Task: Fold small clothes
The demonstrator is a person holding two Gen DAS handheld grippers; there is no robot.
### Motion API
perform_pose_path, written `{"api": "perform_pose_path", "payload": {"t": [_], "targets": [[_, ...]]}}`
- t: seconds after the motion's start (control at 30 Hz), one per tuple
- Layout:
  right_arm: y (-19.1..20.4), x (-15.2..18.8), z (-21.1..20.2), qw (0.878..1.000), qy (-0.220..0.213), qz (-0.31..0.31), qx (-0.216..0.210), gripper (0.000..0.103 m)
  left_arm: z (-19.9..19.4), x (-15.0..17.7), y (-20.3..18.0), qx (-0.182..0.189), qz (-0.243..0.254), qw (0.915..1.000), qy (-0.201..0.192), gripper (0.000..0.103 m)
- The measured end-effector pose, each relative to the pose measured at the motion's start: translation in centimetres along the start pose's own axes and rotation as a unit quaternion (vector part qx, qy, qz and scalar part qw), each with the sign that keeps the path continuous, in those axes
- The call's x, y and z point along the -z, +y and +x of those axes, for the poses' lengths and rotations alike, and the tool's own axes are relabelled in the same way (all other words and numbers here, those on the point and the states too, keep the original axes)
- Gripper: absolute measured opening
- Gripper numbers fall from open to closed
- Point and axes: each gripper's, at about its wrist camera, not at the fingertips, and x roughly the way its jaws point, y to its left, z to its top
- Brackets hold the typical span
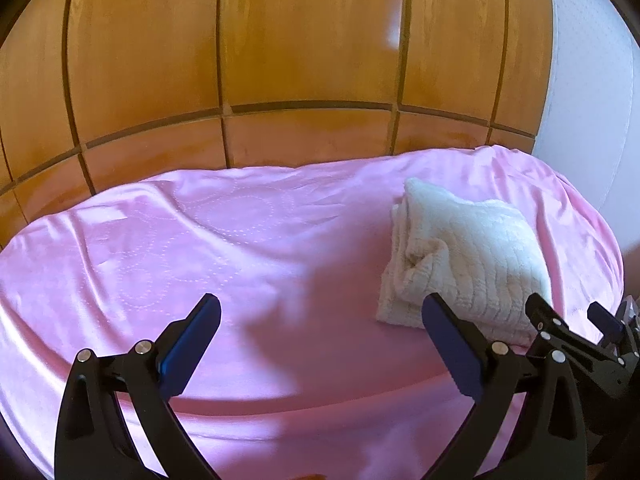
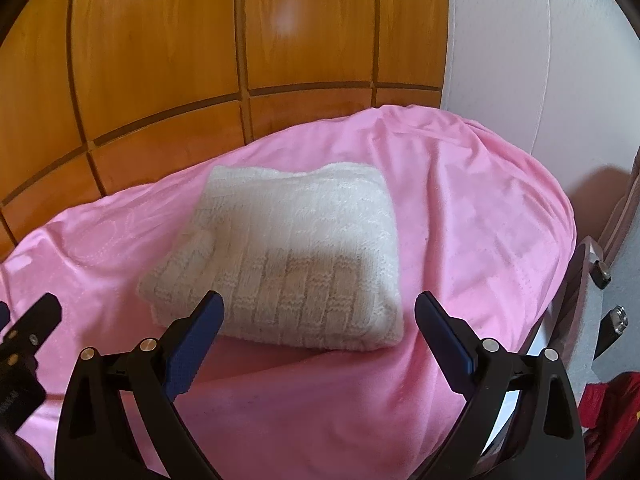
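Lying folded on the pink bed (image 2: 460, 208), the white sweater (image 2: 288, 256) sits just ahead of both grippers' wide-apart, empty jaws.

Surface: a bed covered by a pink blanket (image 2: 460, 200), soft and creased, with faint dotted circle patterns stitched into it (image 1: 224, 216).
Backing: the bed's far edge meets a wooden panelled wall (image 1: 304, 60).
On it: one white knitted garment (image 2: 292, 256), folded into a thick, roughly square bundle, lying flat on the blanket toward its right side.
Garment detail: ribbed and blocked knit; layered folded edges show on its left side (image 1: 404, 264).
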Motion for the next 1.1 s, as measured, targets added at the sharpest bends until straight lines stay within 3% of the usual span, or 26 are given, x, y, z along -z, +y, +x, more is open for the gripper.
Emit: {"api": "perform_pose_path", "payload": {"t": [0.93, 1.1], "targets": [[0.3, 0.1, 0.7, 1.0, -0.002, -0.003, -0.005, 0.095, 0.6, 0.2, 0.0, 0.005, 0.009, 0.9999, 0.006, 0.1], [0.1, 0.2, 1.6, 1.0, 0.008, -0.004, -0.011, 0.095, 1.7, 0.6, 0.2, 0.009, 0.006, 0.9996, 0.027, 0.1]]}}
